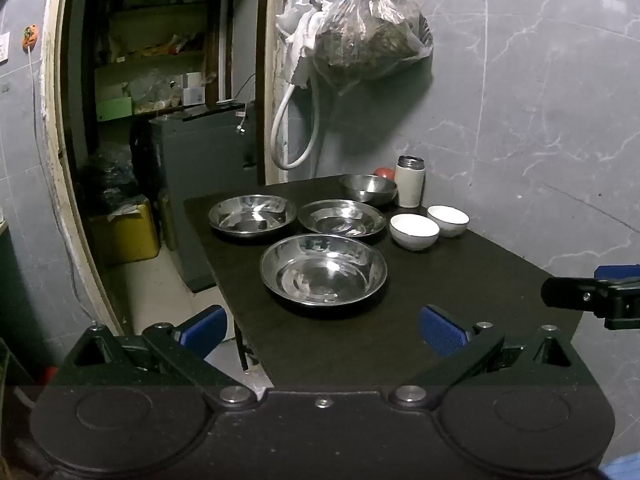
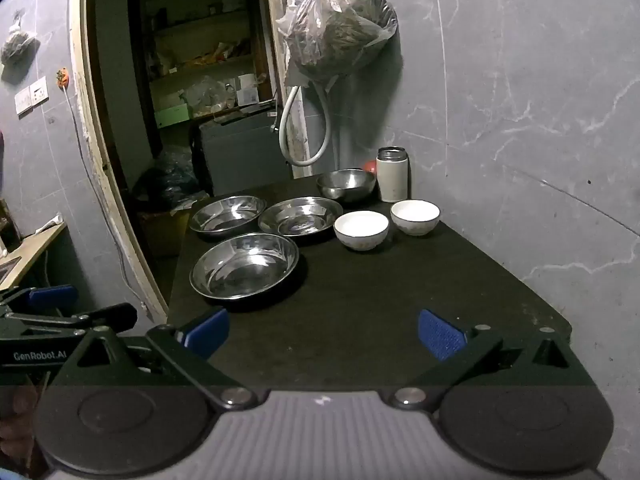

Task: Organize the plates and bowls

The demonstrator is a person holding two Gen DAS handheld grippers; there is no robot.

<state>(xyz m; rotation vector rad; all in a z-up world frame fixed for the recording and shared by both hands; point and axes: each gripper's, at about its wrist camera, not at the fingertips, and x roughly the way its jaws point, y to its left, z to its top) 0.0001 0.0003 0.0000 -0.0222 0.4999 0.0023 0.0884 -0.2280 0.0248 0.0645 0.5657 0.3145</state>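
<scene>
Nearest on the dark tabletop (image 1: 460, 292) sits a wide, shallow stainless-steel plate (image 1: 323, 269), with two more steel plates (image 1: 252, 215) side by side behind it, a deeper steel bowl (image 1: 368, 188) at the back, and two small white ceramic bowls (image 1: 414, 231) to the right. Both the left gripper (image 1: 323, 330) and the right gripper (image 2: 323, 330) hover short of the dishes, jaws spread wide and holding nothing. Nothing looks stacked yet, so gathering probably starts with a reach for that nearest plate's rim.
</scene>
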